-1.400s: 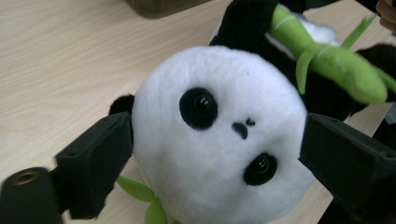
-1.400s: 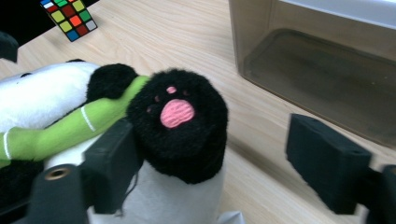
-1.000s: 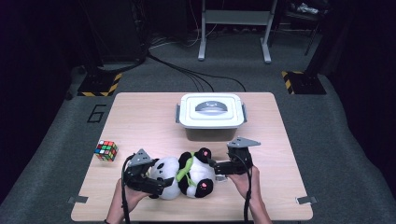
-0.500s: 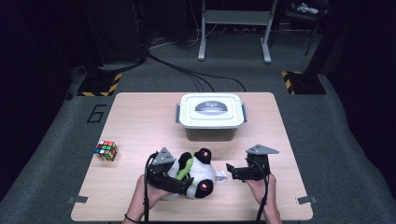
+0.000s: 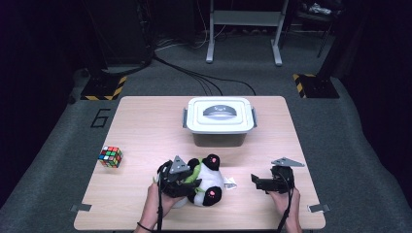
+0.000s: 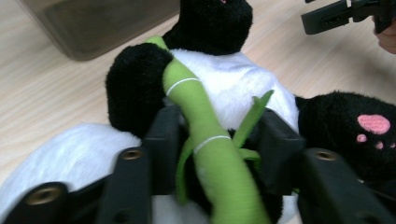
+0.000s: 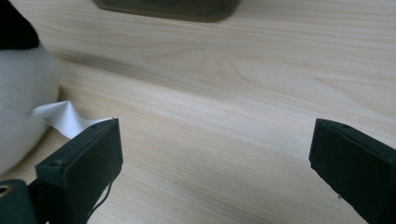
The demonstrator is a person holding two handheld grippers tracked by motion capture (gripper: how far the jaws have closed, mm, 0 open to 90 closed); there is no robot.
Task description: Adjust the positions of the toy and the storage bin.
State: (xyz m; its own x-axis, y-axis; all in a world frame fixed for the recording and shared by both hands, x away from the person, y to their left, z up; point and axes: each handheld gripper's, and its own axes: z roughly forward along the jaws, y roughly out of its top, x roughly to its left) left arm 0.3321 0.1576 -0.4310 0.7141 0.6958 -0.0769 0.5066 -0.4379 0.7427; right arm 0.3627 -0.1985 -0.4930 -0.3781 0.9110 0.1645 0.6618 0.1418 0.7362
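Observation:
A black and white panda plush [image 5: 210, 180] lies on its back near the front of the wooden table [image 5: 145, 126], with a green bamboo stalk [image 6: 205, 140] across its belly. My left gripper [image 5: 178, 180] comes at it from the left. Its jaws have just been closing and now press on the plush's middle around the stalk [image 6: 217, 135]. My right gripper [image 5: 256, 182] sits to the right of the panda, apart from it. It is open [image 7: 215, 144], with bare wood between its jaws. The plush's white tag [image 7: 65, 119] lies by its left jaw.
A white lidded container [image 5: 219, 119] stands behind the panda at the table's middle back. A colour cube [image 5: 110, 156] rests near the left edge. Dark floor, cables and a metal stand lie beyond the table.
My left gripper has slid right onto the panda and its jaws have closed on it. My right gripper has drawn away from the panda to the right and sunk lower.

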